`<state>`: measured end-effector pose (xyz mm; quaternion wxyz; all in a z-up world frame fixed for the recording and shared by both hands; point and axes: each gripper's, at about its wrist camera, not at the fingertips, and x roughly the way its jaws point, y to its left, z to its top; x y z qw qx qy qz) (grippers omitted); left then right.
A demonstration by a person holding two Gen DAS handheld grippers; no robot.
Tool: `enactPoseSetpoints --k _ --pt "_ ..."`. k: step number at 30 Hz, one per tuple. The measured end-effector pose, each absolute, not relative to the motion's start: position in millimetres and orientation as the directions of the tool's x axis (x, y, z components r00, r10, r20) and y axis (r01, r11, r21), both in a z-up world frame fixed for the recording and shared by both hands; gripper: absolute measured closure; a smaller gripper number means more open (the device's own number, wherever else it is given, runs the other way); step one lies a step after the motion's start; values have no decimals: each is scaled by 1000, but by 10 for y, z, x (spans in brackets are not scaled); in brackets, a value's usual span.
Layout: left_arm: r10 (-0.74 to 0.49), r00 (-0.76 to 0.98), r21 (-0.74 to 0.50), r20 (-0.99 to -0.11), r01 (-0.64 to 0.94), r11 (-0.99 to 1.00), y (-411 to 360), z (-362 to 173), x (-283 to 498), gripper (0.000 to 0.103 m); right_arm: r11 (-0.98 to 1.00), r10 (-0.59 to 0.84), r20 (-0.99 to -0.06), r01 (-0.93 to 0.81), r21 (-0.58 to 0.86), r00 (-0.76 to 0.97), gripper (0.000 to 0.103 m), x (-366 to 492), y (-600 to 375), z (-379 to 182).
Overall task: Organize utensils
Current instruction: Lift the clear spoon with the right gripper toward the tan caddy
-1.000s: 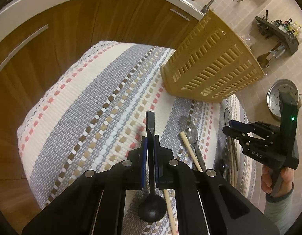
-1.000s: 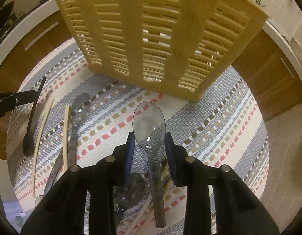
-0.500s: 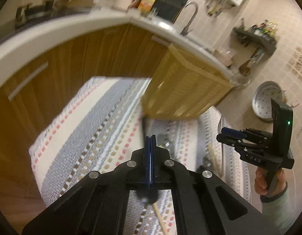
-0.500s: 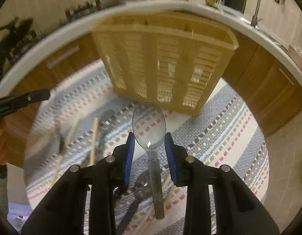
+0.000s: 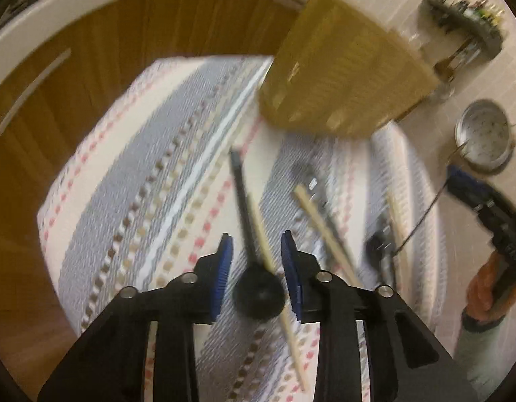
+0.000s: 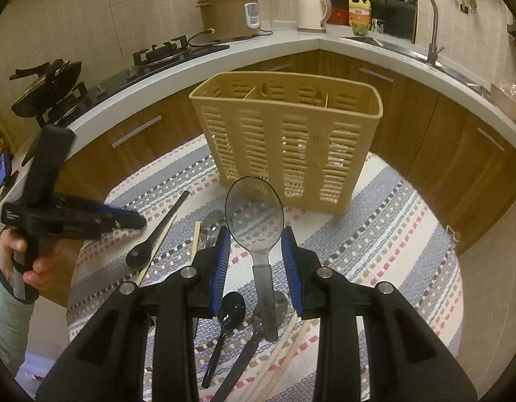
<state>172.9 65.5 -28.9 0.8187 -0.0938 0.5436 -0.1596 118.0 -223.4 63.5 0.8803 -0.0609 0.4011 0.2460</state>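
Observation:
A tan slotted utensil basket (image 6: 288, 134) stands upright on a striped cloth (image 6: 375, 241); it also shows in the left wrist view (image 5: 345, 77). My right gripper (image 6: 254, 251) is shut on a clear plastic spoon (image 6: 254, 214), held in the air in front of the basket, bowl forward. My left gripper (image 5: 254, 258) is open and empty above a black spoon (image 5: 254, 274) that lies on the cloth beside a chopstick (image 5: 274, 268). The black spoon (image 6: 150, 238) also shows in the right wrist view. The left wrist view is blurred.
More utensils lie on the cloth: chopsticks (image 5: 325, 231), a metal spoon (image 5: 308, 181), a small black spoon (image 6: 224, 321) and chopsticks (image 6: 284, 355) under my right gripper. Wooden cabinets (image 6: 442, 140) and a white counter (image 6: 177, 70) curve behind. The cloth's edges drop off.
My left gripper has opened and let go of the black spoon, which now lies on the cloth. My right gripper has lifted the clear spoon higher, level with the basket's front.

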Motion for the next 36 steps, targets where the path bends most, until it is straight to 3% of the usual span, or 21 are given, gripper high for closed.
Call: enactPoseSetpoints --k 13,15,18,20,27,28,29,30,31,32,34,36 --pt "-271 333 -223 -903 176 959 430 -424 1791 88 876 365 -761 -475 85 536 75 1291 -2195 546" --pt "-254 343 -204 -904 175 963 397 -422 1809 98 876 362 -765 -474 84 533 76 1302 -2191 525" --pt "-252 368 -202 -895 169 965 357 -415 1826 99 878 362 -766 -471 88 532 81 1293 -2195 505" --pt "-264 441 -208 -858 172 963 378 -339 1758 99 879 368 -760 -466 96 536 92 1269 -2229 516" --pt "-370 682 -302 -631 223 927 520 242 1406 99 871 396 -730 -479 107 557 92 1185 -2369 629" --pt "-380 697 -315 -608 228 921 555 294 1377 99 870 398 -747 -478 123 532 90 1231 -2370 597" --pt "-395 710 -332 -583 235 913 568 339 1369 99 866 404 -764 -479 142 503 76 1277 -2360 562" --pt "-400 717 -340 -571 237 910 568 357 1360 99 859 411 -786 -486 164 462 45 1346 -2326 503" --pt "-402 720 -343 -566 238 909 587 372 1356 99 855 409 -799 -491 166 442 32 1390 -2286 463" --pt "-402 721 -342 -565 239 909 594 381 1342 99 851 395 -816 -503 151 422 28 1450 -2204 399" --pt "-392 721 -330 -571 236 914 555 365 1374 99 860 333 -862 -498 111 383 29 1601 -2038 246" --pt "-385 715 -318 -584 234 919 546 327 1366 99 890 265 -901 -446 92 344 47 1768 -1963 93"
